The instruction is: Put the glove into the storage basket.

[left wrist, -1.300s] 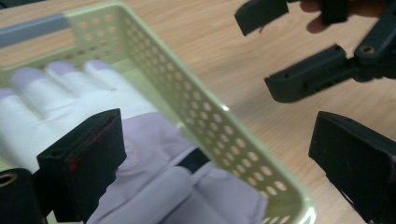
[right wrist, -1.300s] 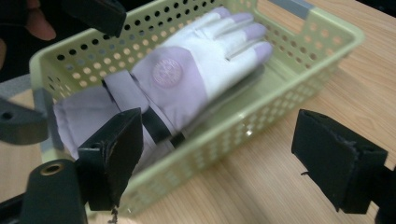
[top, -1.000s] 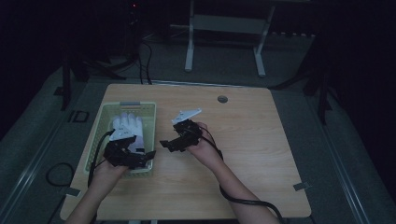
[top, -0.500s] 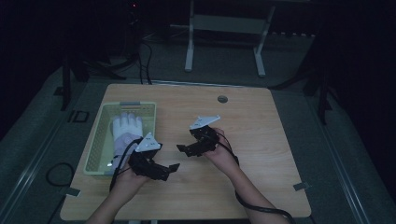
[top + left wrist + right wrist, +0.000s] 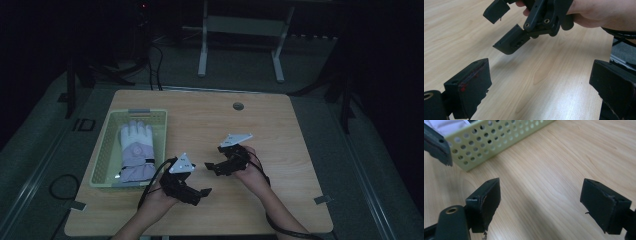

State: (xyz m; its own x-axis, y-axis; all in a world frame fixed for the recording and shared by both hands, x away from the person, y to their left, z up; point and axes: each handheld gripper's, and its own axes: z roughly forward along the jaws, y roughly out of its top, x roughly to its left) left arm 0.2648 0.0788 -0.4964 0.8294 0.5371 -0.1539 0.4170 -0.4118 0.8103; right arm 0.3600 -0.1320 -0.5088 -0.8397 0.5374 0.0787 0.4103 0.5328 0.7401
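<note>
A white and grey glove (image 5: 136, 150) lies flat in a pale green perforated basket (image 5: 102, 150) at the table's left. My left gripper (image 5: 202, 192) hovers low over the bare wood just right of the basket's near corner; its jaws (image 5: 540, 85) stand wide open with nothing between them. My right gripper (image 5: 210, 167) is a little farther and to the right, pointing left, also open and empty (image 5: 541, 200). In the left gripper view the right gripper (image 5: 506, 32) hangs close ahead, held by a hand (image 5: 599, 15). The basket wall (image 5: 499, 137) and a bit of the glove (image 5: 446, 125) are in the right gripper view.
The wooden table (image 5: 290, 130) has a round cable hole (image 5: 238, 106) near its far edge. Bare wood stretches right of the grippers. Beyond the table are dark floor, cables and a metal stand (image 5: 240, 40).
My left gripper has come out of the basket and moved right over the bare table, leaving the glove behind. My right gripper has drifted right and toward the person.
</note>
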